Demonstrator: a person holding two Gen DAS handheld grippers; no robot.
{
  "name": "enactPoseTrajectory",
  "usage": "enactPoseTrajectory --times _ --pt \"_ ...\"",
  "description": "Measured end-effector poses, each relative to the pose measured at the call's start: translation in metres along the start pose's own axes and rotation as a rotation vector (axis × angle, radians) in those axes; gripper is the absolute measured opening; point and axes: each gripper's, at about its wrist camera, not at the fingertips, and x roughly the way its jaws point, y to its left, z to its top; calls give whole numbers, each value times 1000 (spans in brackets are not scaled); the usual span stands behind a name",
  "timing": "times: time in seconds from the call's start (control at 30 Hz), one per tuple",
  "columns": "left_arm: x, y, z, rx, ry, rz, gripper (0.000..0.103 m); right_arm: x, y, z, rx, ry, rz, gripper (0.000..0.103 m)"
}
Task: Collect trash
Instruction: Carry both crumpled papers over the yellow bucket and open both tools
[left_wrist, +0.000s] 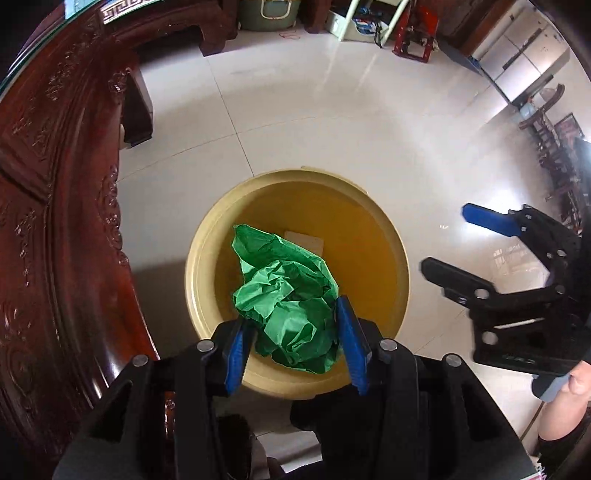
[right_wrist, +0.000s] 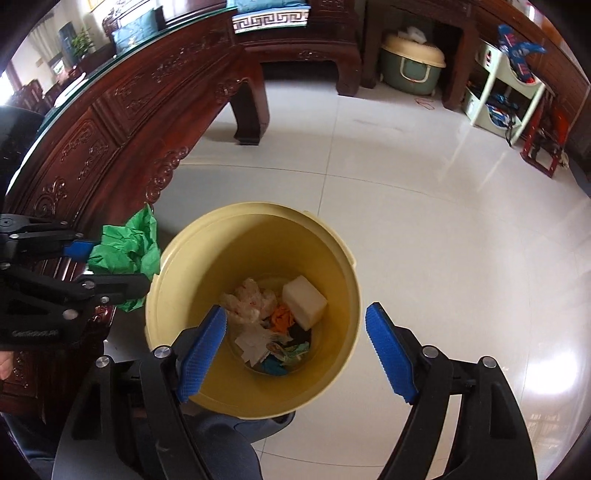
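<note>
Left tool (left_wrist: 295, 336) clamped on crumpled green paper (left_wrist: 288, 295) directly above yellow bin (left_wrist: 199, 266); right tool (right_wrist: 295, 354) agape, empty.

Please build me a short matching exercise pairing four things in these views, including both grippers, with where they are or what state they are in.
Things:
1. crumpled green paper
2. white foam block
3. left gripper
4. right gripper

States or places:
A. open, nothing between its blue pads, above the round yellow plastic bin
B. lying at the bottom of the bin among other scraps
C. shut on a piece of trash
D. held above the bin, not yet dropped in

Pairs: 1-D, 2-B, 3-C, 4-A
</note>
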Motion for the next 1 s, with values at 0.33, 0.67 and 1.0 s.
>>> enactPoseTrajectory --times 0.33,0.67,1.0 --pt "18 -14 17 55 35 -7 58 -2 -22 -14 40 24 -27 76" --pt "19 -9 19 20 35 0 84 4 -23 -16 45 32 -10 79" --pt "-8 -8 11 5 -35 -5 84 -15 -16 -20 42 -12 -25 85"
